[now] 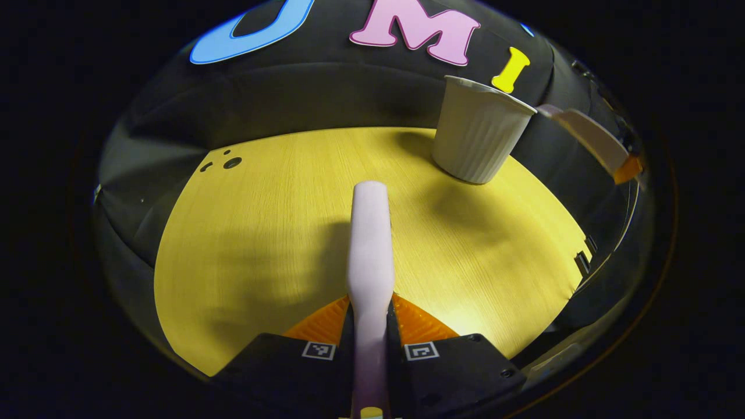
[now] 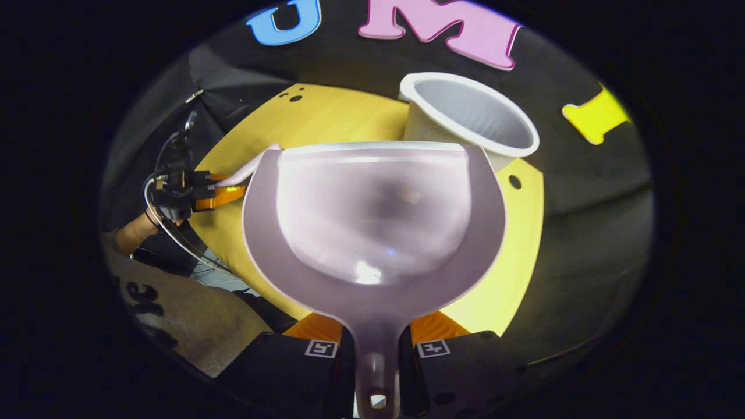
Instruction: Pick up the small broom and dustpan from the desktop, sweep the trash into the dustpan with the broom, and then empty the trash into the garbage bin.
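Broom handle runs straight out ahead in the left gripper view, pale pink and smooth, pinched between the left gripper fingers, both pressing on its sides. Below it spreads the desktop, a yellow wood-grain surface, round-edged in this lens, with a few small dark holes near its far left edge. Shadows of the handle and gripper fall across the grain. Far right on the desktop stands the garbage bin, a ribbed off-white cup-shaped tub, upright, near the edge.

Over to the right gripper view: the dustpan, translucent lilac, held up by its handle, the right gripper fingers squeezed on that handle from both sides. Its front lip sits just before the garbage bin, whose open mouth looks bare inside. Whether lip and rim touch, I cannot tell. At left, farther off, the left gripper shows with a cable looping from it and a hand behind.

Black cloth wraps the booth behind the desktop. Small square markers sit on the gripper bodies; no readable brand anywhere.
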A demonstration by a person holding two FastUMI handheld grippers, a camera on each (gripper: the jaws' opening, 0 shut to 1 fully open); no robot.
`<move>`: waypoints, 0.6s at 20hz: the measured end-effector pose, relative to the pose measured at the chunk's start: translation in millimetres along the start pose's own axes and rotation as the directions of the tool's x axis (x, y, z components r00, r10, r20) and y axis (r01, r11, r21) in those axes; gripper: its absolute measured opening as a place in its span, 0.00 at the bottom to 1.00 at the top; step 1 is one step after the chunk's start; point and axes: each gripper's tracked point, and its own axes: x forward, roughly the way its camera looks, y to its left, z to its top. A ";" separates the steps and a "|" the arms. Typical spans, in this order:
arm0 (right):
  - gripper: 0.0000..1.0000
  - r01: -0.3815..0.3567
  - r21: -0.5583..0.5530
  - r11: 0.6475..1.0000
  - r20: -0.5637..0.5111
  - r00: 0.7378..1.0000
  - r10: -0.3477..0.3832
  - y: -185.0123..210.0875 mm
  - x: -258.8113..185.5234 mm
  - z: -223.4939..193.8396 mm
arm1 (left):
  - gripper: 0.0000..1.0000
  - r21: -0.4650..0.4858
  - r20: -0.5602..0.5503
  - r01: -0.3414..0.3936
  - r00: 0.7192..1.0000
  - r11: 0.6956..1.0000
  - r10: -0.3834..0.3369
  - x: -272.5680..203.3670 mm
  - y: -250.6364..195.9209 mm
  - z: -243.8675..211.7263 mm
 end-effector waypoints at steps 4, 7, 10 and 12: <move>0.34 -0.020 0.016 1.000 -0.034 0.999 0.020 31.3 59.1 -25.2 | 0.31 0.001 -0.009 -0.027 1.000 1.000 0.027 5.3 6.7 -3.2; 0.34 -0.005 0.021 1.000 -0.062 0.998 0.007 41.8 91.8 -36.2 | 0.29 0.017 -0.018 -0.051 0.998 0.999 0.052 11.4 10.5 -6.9; 0.35 -0.017 0.053 0.998 -0.063 0.998 0.020 53.6 114.4 -37.2 | 0.29 0.018 -0.035 -0.055 0.998 0.998 0.056 20.1 9.5 -12.7; 0.35 -0.012 0.078 0.997 -0.075 0.997 0.018 56.9 122.5 -38.9 | 0.29 0.028 -0.047 -0.067 0.997 0.997 0.069 23.8 12.1 -17.6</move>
